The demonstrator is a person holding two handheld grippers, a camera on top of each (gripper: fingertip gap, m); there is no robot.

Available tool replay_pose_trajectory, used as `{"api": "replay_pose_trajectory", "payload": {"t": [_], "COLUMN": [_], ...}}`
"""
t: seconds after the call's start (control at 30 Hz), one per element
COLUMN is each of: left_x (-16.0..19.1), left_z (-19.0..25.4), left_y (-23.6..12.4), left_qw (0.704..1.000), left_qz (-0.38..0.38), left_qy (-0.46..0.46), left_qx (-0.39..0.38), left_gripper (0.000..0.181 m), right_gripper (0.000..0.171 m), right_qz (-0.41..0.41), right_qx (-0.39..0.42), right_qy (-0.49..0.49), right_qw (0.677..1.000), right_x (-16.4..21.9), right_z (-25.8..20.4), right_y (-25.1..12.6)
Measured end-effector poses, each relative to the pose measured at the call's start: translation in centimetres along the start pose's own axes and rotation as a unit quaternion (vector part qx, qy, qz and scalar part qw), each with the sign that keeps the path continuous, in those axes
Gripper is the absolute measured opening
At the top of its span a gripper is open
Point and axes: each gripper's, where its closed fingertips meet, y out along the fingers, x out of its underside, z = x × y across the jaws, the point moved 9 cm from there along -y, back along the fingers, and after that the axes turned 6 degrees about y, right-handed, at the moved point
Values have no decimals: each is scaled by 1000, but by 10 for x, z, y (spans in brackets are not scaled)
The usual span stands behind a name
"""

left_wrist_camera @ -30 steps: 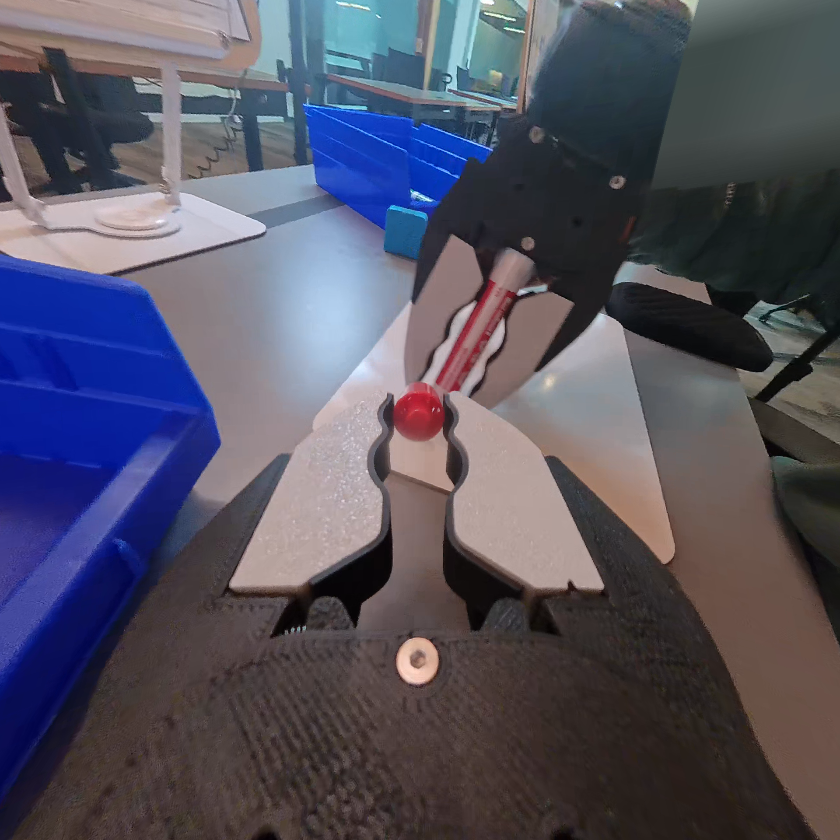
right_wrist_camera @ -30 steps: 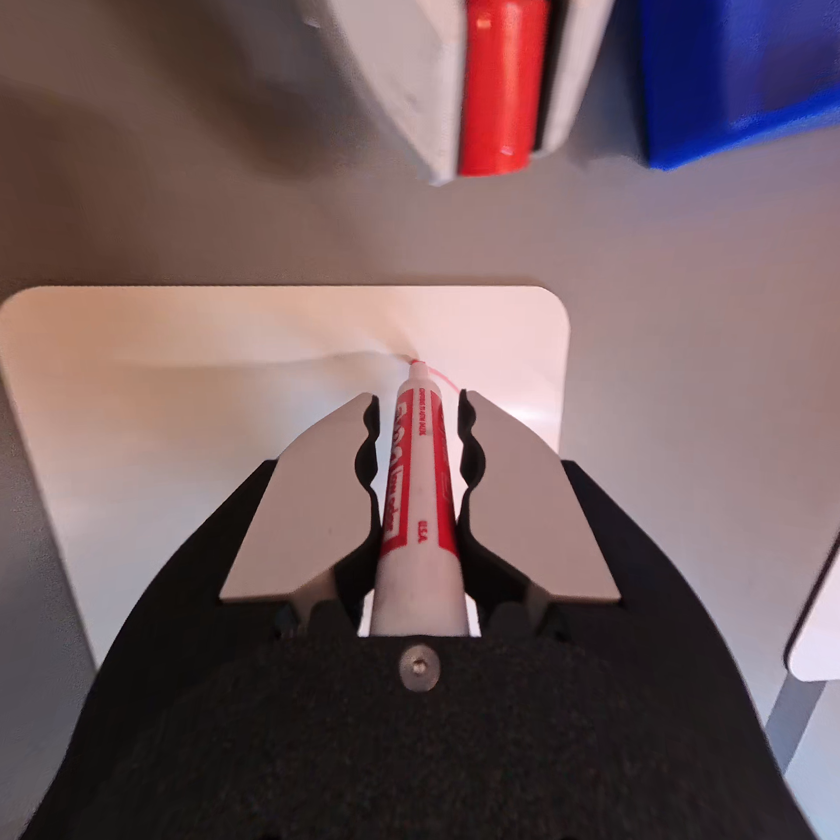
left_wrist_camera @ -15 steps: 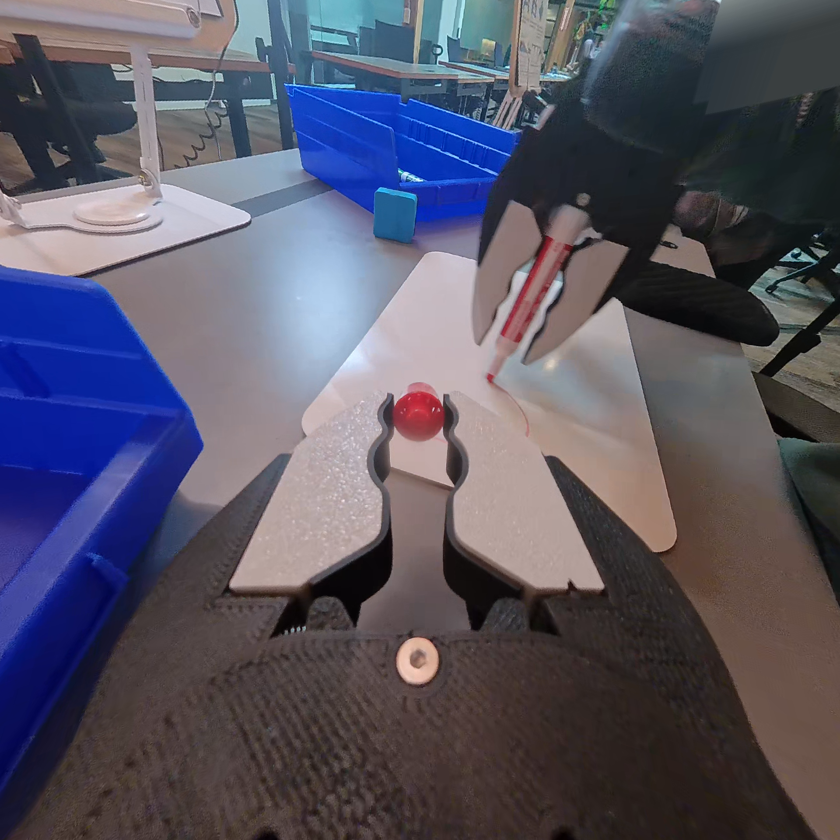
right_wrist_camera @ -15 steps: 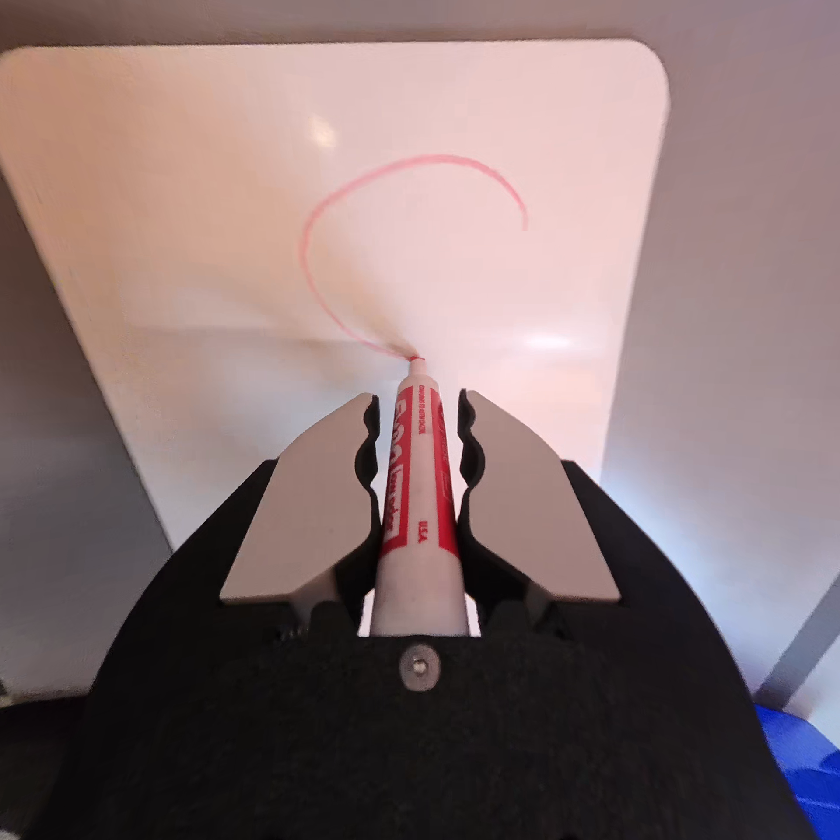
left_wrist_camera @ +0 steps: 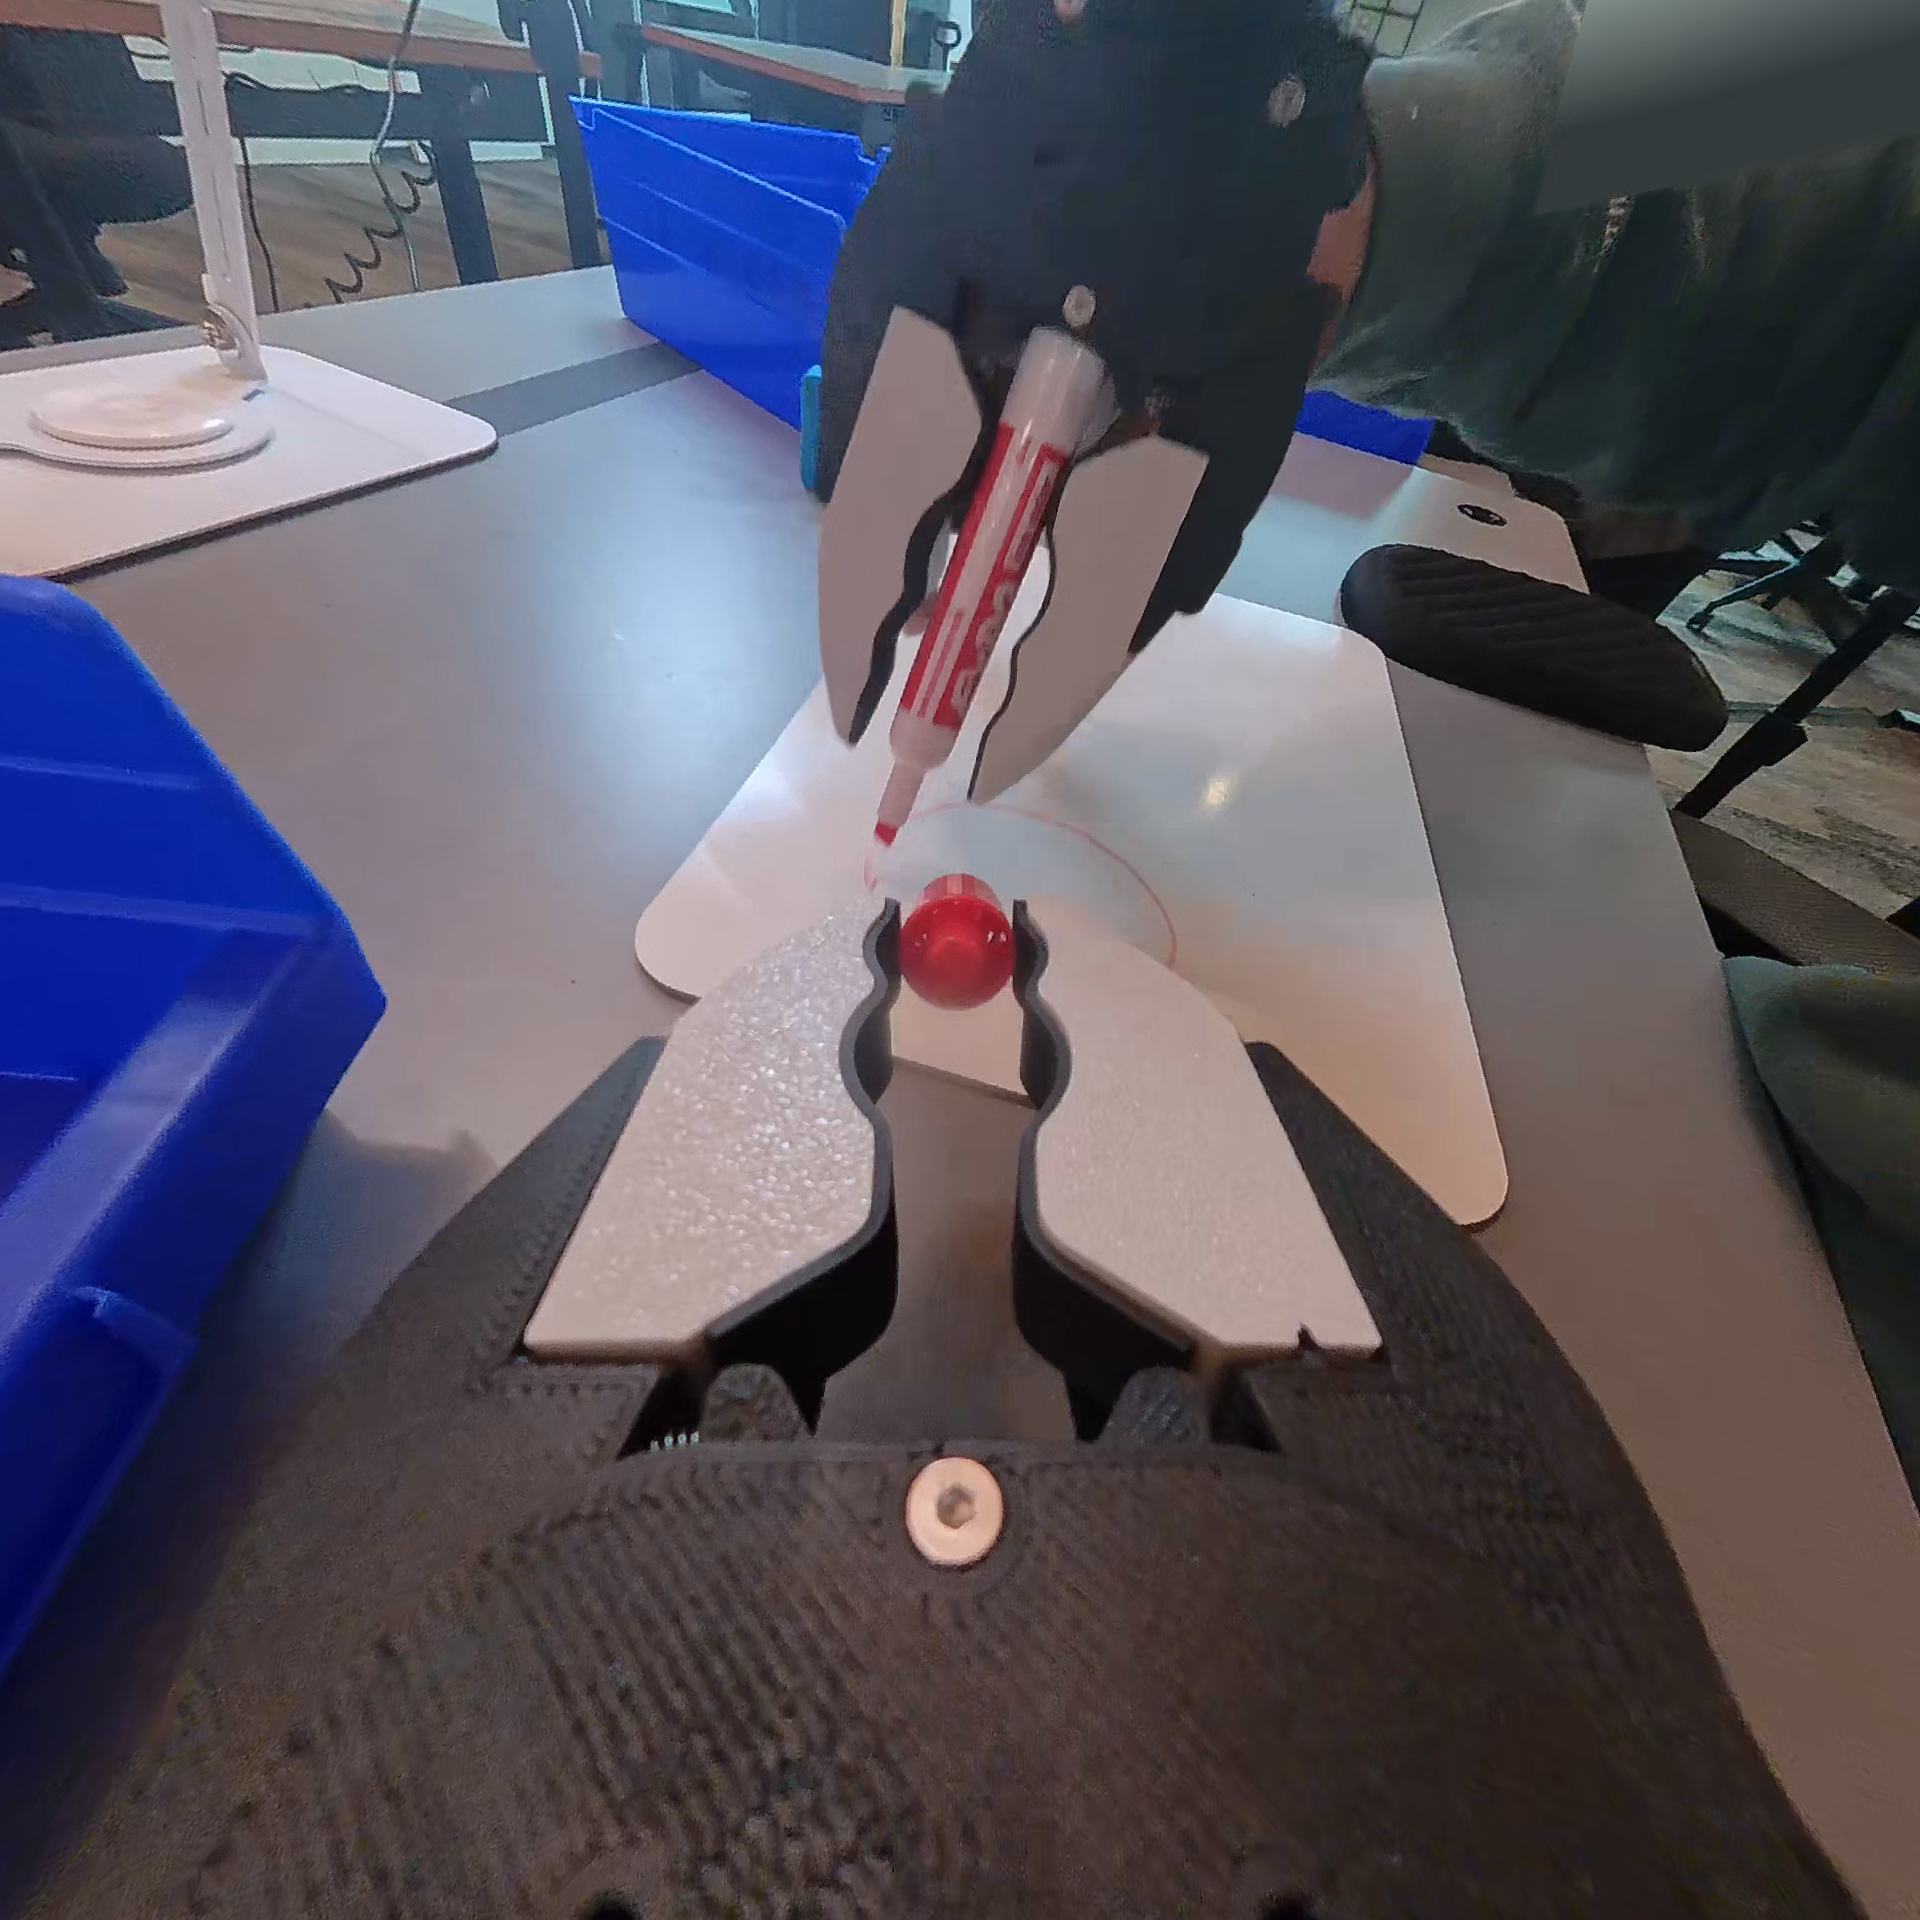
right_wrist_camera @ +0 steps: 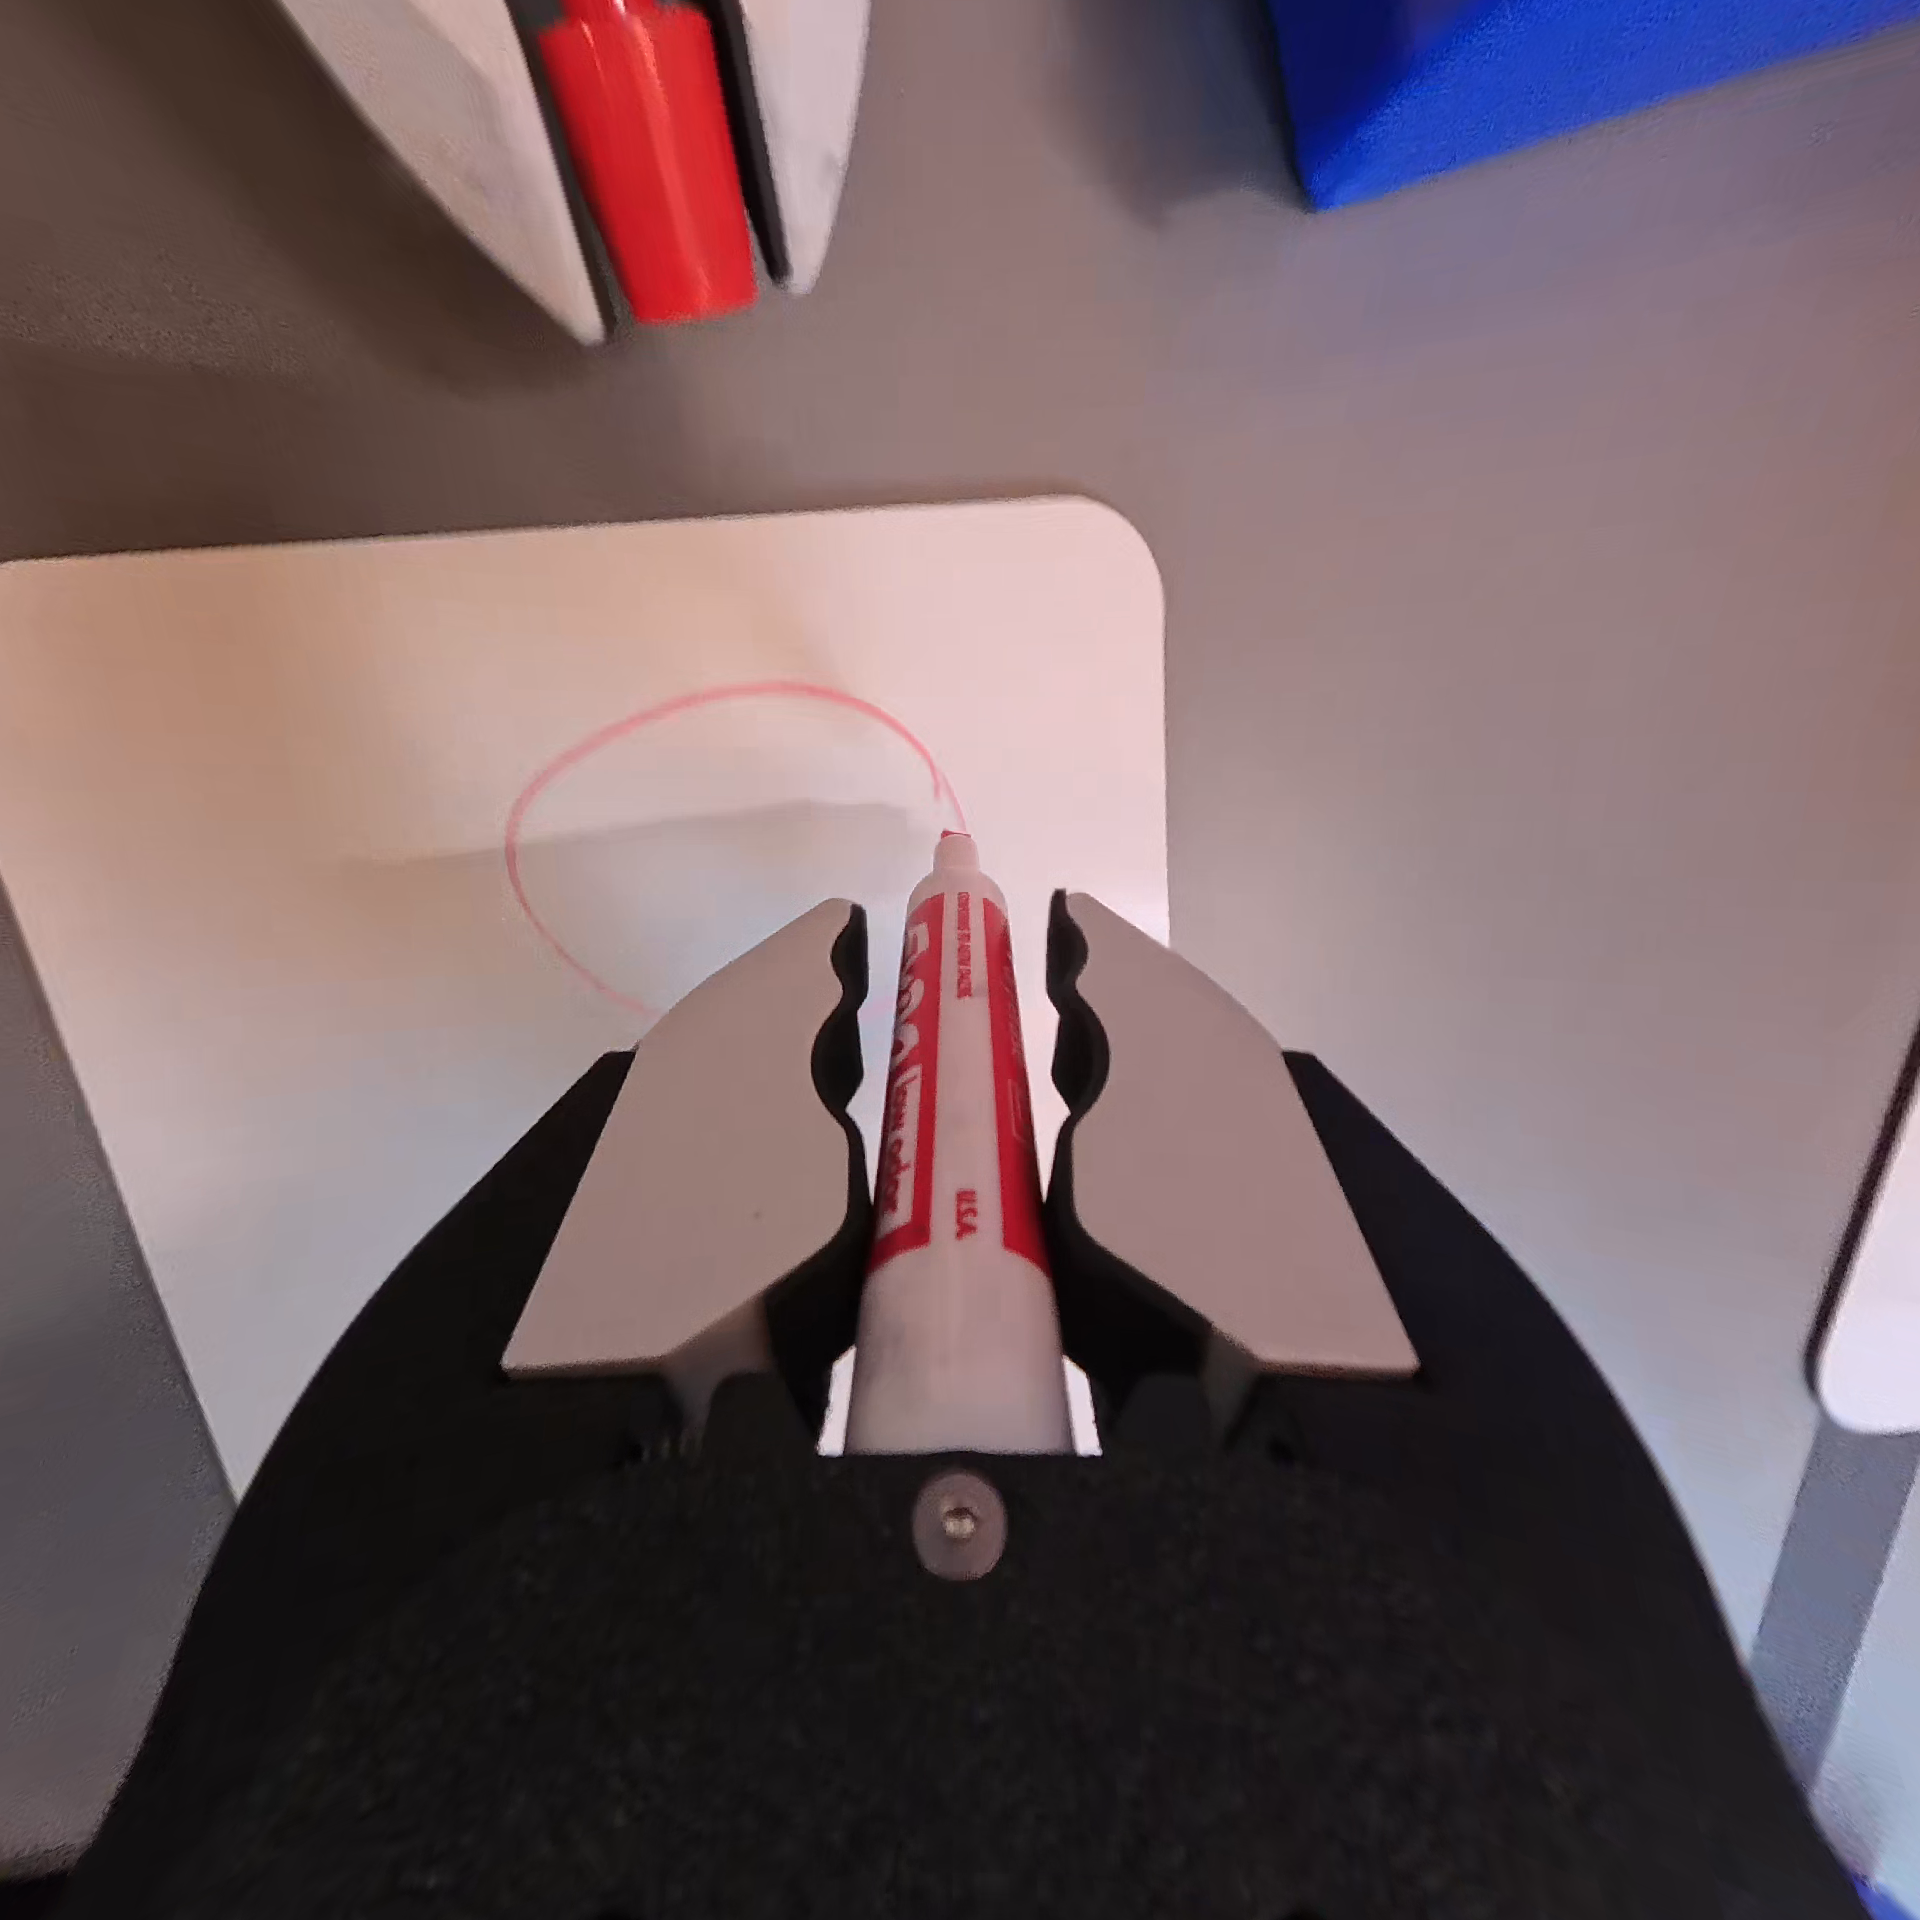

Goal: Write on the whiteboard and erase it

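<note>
A small white whiteboard (left_wrist_camera: 1299,935) lies flat on the grey table; it also shows in the right wrist view (right_wrist_camera: 312,935). My right gripper (right_wrist_camera: 956,914) is shut on a red and white marker (right_wrist_camera: 956,1143), tip down on the board at the end of a thin red loop (right_wrist_camera: 727,691). In the left wrist view the right gripper (left_wrist_camera: 935,748) stands over the board with the marker (left_wrist_camera: 977,582). My left gripper (left_wrist_camera: 951,925) is shut on the red marker cap (left_wrist_camera: 954,954) at the board's near edge; the cap shows in the right wrist view (right_wrist_camera: 655,177).
A blue bin (left_wrist_camera: 156,987) sits close on the left. More blue bins (left_wrist_camera: 717,249) and a small blue block (left_wrist_camera: 808,426) stand at the back. A white lamp base on a white pad (left_wrist_camera: 208,436) is at the far left. A chair armrest (left_wrist_camera: 1527,644) lies right. Spacing between my two grippers at the tips: around 9 cm.
The right gripper has swept the marker round the board, back toward my left gripper. The red line has grown from an arc into a nearly closed loop. My left gripper still holds the cap.
</note>
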Motion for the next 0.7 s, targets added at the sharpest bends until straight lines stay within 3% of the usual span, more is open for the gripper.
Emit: {"api": "replay_pose_trajectory", "payload": {"t": [0.27, 0.7], "left_x": [1, 0], "left_z": [-1, -1], "left_y": [1, 1], "left_qw": [1000, 1000], "left_qz": [-6, -9], "left_qy": [3, 9], "left_qx": [-11, -14], "left_gripper": [20, 20], "right_gripper": [34, 34], "right_qz": [4, 1], "right_qx": [32, 49], "right_qy": [60, 57], "right_qw": [998, 997], "right_x": [56, 53], "right_z": [-7, -3], "right_y": [-17, -10]}}
